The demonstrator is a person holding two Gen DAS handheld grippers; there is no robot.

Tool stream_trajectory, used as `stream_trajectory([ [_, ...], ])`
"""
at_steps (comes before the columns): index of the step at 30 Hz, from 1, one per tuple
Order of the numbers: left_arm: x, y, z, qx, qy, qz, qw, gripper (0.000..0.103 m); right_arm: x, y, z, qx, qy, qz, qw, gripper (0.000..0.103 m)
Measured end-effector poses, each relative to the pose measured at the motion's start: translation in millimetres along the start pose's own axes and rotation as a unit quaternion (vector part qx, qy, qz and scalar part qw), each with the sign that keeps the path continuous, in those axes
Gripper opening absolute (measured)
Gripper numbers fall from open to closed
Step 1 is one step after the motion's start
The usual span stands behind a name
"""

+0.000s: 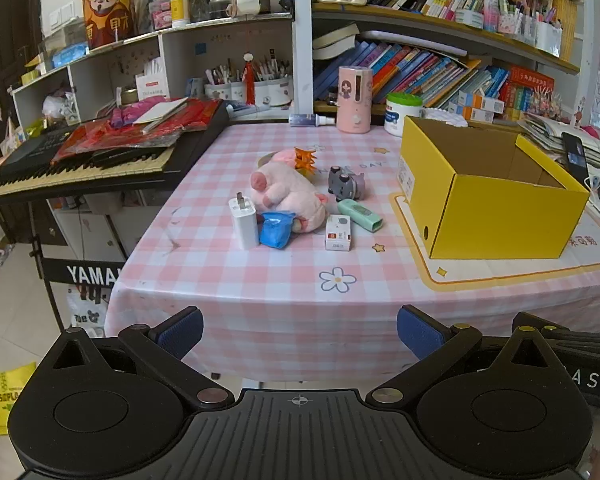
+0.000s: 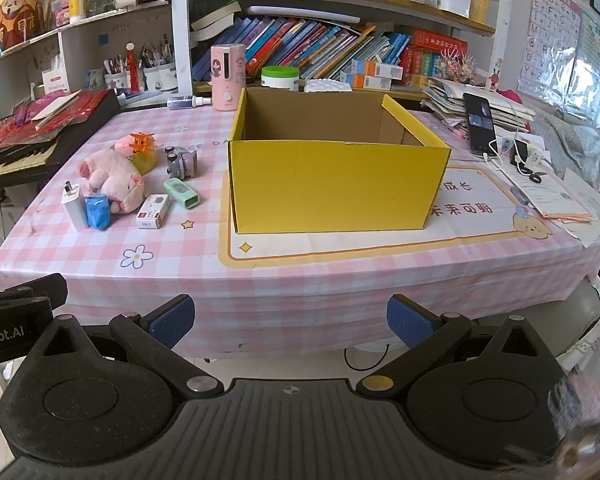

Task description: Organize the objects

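Left wrist view: my left gripper (image 1: 300,334), jaws wide and empty, should straddle the white charger (image 1: 243,222) squarely before lifting it into the yellow box (image 1: 496,196).

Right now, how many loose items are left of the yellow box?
7: charger, blue packet, plush pig, small white box, green device, grey toy, orange clip. The pig may hide more.

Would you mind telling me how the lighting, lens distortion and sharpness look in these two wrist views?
Left wrist view: even daylight, soft shadows, the yellow box and plush pig sharp; fisheye bends the shelves and table edge. Right wrist view: same bowing, brighter toward the right side where the wall posters look washed out, and the bottom right corner is smeared and out of focus.
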State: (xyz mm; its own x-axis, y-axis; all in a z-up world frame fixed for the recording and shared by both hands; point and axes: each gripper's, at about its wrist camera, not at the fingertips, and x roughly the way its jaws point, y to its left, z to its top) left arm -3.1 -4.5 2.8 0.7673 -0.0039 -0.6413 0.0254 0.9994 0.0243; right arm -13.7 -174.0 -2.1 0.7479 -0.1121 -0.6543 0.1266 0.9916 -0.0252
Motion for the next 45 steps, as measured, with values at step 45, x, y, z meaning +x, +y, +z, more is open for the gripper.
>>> stream_trajectory([
  [45, 2.2, -0.1, -1.2, 0.005, -0.001, 0.002, 1.0, 0.103, 3.4, -2.2, -1.0, 0.012, 0.008, 0.014, 1.0, 0.102],
])
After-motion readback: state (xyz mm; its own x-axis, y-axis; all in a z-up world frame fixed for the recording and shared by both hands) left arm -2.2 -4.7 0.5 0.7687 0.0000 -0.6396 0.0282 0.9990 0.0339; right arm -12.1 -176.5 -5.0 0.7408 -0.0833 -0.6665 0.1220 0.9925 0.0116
